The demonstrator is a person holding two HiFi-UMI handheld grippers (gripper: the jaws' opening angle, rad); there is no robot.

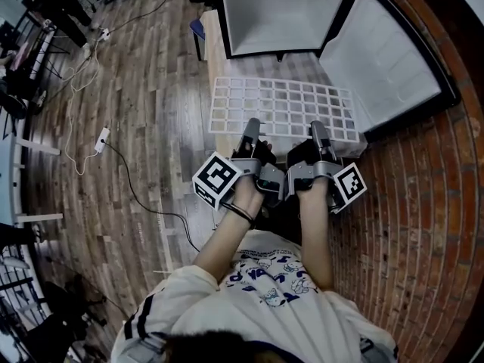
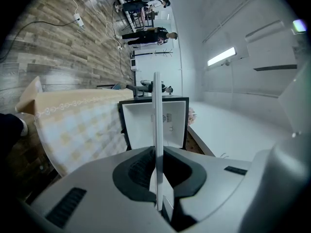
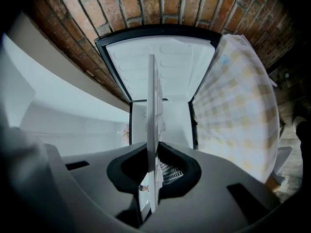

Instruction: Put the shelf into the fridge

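Note:
A white grid shelf (image 1: 281,108) is held flat above a cloth-covered table, its far edge towards the open fridge (image 1: 286,12). My left gripper (image 1: 248,132) is shut on the shelf's near edge, left of middle. My right gripper (image 1: 318,134) is shut on the same edge further right. In the left gripper view the shelf (image 2: 157,130) runs edge-on between the jaws (image 2: 156,178) towards the white fridge interior (image 2: 170,125). Edge-on too in the right gripper view, the shelf (image 3: 152,130) is pinched between the jaws (image 3: 151,176), with the fridge door (image 3: 163,67) behind.
The fridge door (image 1: 382,55) stands wide open to the right, against a brick wall (image 1: 423,225). A checked tablecloth (image 2: 77,125) covers the table under the shelf. A power strip and cables (image 1: 102,138) lie on the wooden floor at left. People stand far off (image 2: 148,33).

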